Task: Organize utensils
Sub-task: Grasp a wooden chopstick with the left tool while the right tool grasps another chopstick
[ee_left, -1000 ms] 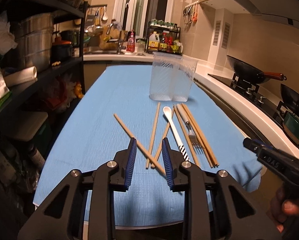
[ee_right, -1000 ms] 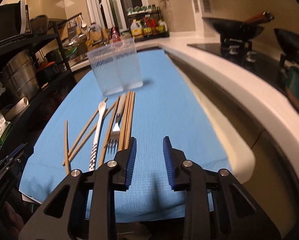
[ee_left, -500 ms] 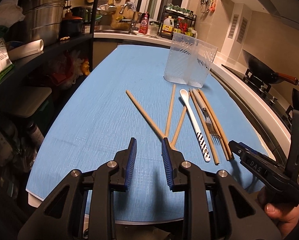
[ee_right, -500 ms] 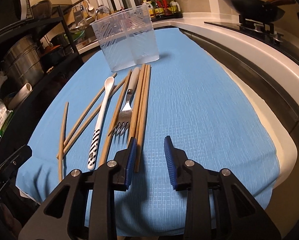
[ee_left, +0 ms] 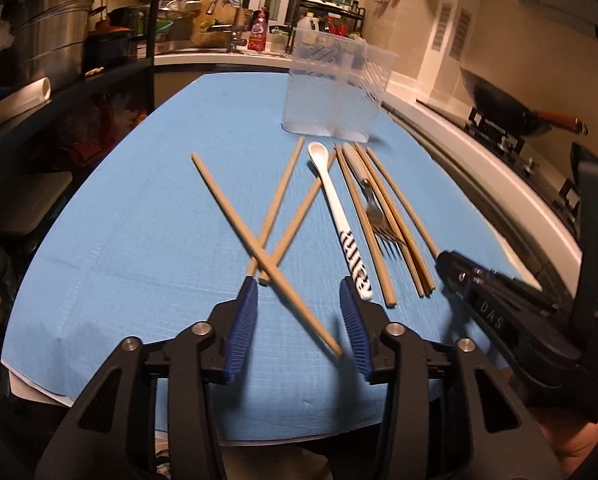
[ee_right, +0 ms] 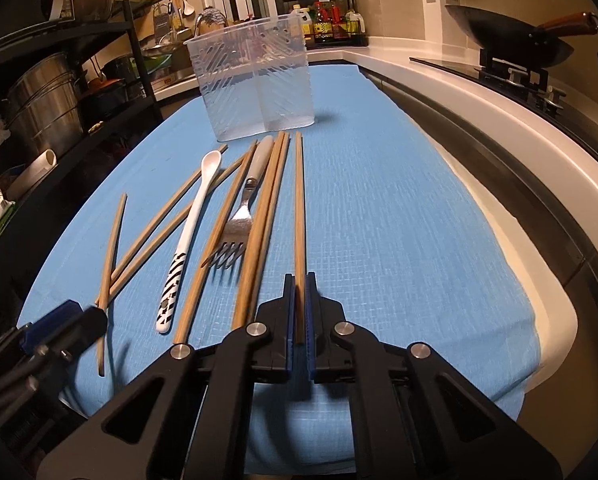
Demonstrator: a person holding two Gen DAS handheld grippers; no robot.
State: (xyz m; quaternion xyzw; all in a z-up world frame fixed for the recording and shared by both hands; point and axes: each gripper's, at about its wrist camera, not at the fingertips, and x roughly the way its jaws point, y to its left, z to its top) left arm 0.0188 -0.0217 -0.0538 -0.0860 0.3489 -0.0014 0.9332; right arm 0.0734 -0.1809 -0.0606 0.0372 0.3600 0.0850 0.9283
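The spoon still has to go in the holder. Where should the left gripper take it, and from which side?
Grip the white spoon on its striped handle end, coming from above with fingers across its width: it lies flat, that end nearest the open left gripper.

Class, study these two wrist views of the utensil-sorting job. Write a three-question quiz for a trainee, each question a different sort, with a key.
1. True or false: the right claw is shut on a wooden chopstick.
2. Which utensil lies between the white ceramic spoon with a striped handle and the held chopstick? A. metal fork with a grey handle B. knife C. ladle
3. Fill in: the clear plastic two-compartment holder on the blue cloth is ____ of utensils.

Key: 1 true. 2 A. 3 empty. The left claw is open over the crossed chopsticks.
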